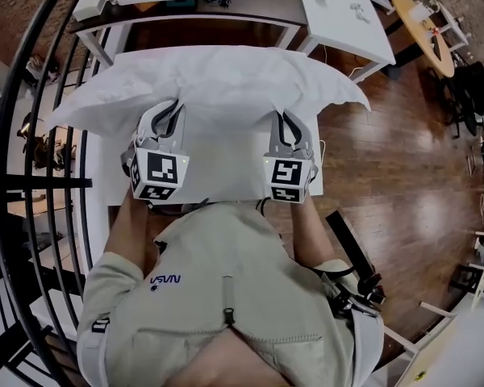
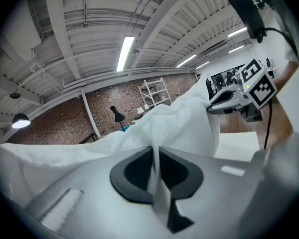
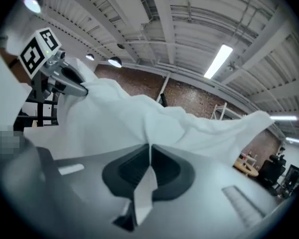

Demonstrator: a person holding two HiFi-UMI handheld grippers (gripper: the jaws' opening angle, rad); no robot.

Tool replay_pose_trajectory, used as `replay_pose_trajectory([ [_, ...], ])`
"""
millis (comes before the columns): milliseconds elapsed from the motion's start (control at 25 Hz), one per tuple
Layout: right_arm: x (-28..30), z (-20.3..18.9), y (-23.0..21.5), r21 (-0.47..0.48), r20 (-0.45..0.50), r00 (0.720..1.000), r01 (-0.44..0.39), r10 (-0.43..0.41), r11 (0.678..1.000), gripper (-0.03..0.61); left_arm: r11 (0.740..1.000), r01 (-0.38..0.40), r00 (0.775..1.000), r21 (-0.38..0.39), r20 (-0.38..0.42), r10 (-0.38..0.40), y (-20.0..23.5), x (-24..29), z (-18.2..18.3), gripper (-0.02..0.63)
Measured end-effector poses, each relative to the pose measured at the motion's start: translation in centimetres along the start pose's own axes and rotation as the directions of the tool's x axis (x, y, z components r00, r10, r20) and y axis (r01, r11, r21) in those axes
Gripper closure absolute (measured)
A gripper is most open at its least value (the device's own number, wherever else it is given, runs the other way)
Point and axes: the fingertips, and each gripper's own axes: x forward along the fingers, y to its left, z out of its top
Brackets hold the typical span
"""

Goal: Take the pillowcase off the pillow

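Pillowcase [image 1: 226, 79]: white and puffed, spread across the table [image 1: 97, 176] in front of the person, its near edge raised.
Left gripper [image 1: 171, 107]: jaws are pressed together on a fold of the near edge.
Right gripper [image 1: 286, 119]: jaws are likewise clamped on a fold of that edge, well apart from the left.
Surroundings: a dark desk [image 1: 226, 10] is seen beyond the table, on a wooden floor [image 1: 387, 160].

Wood floor [image 1: 403, 160], brick wall [image 2: 55, 126], white table [image 1: 339, 32].

Your pillowcase [image 1: 226, 79] is soft, matt white cloth, creased. The left gripper [image 1: 174, 111] and right gripper [image 1: 285, 121] look smooth grey plastic. At frame right, the wood floor [image 1: 403, 160] gleams glossy.
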Motion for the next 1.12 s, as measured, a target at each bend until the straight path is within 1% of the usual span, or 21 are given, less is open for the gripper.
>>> replay_pose_trajectory([
  [120, -1.2, 2.2, -0.6, 0.015, 0.017, 1.000, -0.020, 0.019, 1.000, 0.568, 0.999, 0.034, 0.999, -0.007, 0.011, -0.034, 1.0, -0.7, 1.5, 0.592],
  [280, -3.3, 6.4, -1.6, 0.048, 0.068, 0.995, -0.074, 0.071, 0.996, 0.574, 0.998, 0.059, 0.998, 0.006, 0.027, -0.059, 3.2, -1.9, 5.1, 0.598],
  [320, -3.5, 7.1, -1.9, 0.054, 0.070, 0.993, -0.094, 0.090, 0.994, 0.574, 0.998, 0.064, 0.998, 0.008, 0.022, -0.065, 3.6, -1.8, 5.7, 0.598],
  [400, -3.5, 7.3, -2.0, 0.062, 0.046, 0.992, -0.123, 0.120, 0.991, 0.574, 0.996, 0.085, 0.996, -0.010, -0.004, -0.085, 3.8, -1.1, 5.5, 0.598],
  [480, -2.8, 5.6, -1.6, 0.077, -0.021, 0.989, -0.142, 0.144, 0.987, 0.572, 0.992, 0.121, 0.991, -0.047, -0.059, -0.123, 3.0, 0.3, 3.7, 0.598],
  [560, -1.4, 2.8, -0.8, 0.103, -0.105, 0.980, -0.158, 0.168, 0.982, 0.572, 0.986, 0.149, 0.978, -0.078, -0.133, -0.159, 1.8, 2.2, 0.8, 0.598],
  [600, -0.3, 1.2, -0.4, 0.113, -0.140, 0.975, -0.156, 0.171, 0.981, 0.572, 0.986, 0.145, 0.974, -0.086, -0.163, -0.157, 1.5, 3.0, -0.7, 0.589],
  [640, 0.8, -0.4, -0.3, 0.117, -0.166, 0.973, -0.142, 0.160, 0.983, 0.572, 0.988, 0.124, 0.973, -0.089, -0.182, -0.139, 1.6, 3.6, -2.0, 0.586],
  [760, 4.0, -4.4, -0.8, 0.138, -0.215, 0.970, -0.085, 0.113, 0.987, 0.572, 0.994, 0.031, 0.979, -0.106, -0.197, -0.051, 2.6, 3.7, -4.3, 0.606],
  [800, 4.8, -5.3, -1.0, 0.148, -0.224, 0.969, -0.077, 0.109, 0.986, 0.572, 0.992, 0.014, 0.982, -0.124, -0.187, -0.037, 2.9, 3.1, -4.5, 0.606],
  [880, 6.0, -6.3, -1.1, 0.148, -0.225, 0.968, -0.078, 0.110, 0.986, 0.562, 0.986, 0.021, 0.986, -0.167, -0.161, -0.048, 2.5, 1.8, -4.6, 0.598],
  [960, 6.6, -6.8, -0.9, 0.153, -0.221, 0.968, -0.089, 0.122, 0.984, 0.558, 0.978, 0.068, 0.984, -0.199, -0.149, -0.099, 0.7, 0.2, -5.1, 0.560],
  [1000, 6.6, -6.9, -0.8, 0.161, -0.218, 0.967, -0.095, 0.129, 0.982, 0.536, 0.973, 0.097, 0.980, -0.209, -0.151, -0.130, -0.5, -0.5, -5.6, 0.521],
  [1040, 6.2, -6.8, -0.8, 0.171, -0.210, 0.968, -0.099, 0.135, 0.980, 0.499, 0.969, 0.123, 0.975, -0.216, -0.155, -0.158, -1.8, -1.2, -6.2, 0.479],
  [1120, 4.2, -6.4, -0.5, 0.195, -0.182, 0.973, -0.109, 0.145, 0.975, 0.452, 0.959, 0.160, 0.964, -0.235, -0.170, -0.203, -4.3, -2.6, -7.9, 0.424],
])
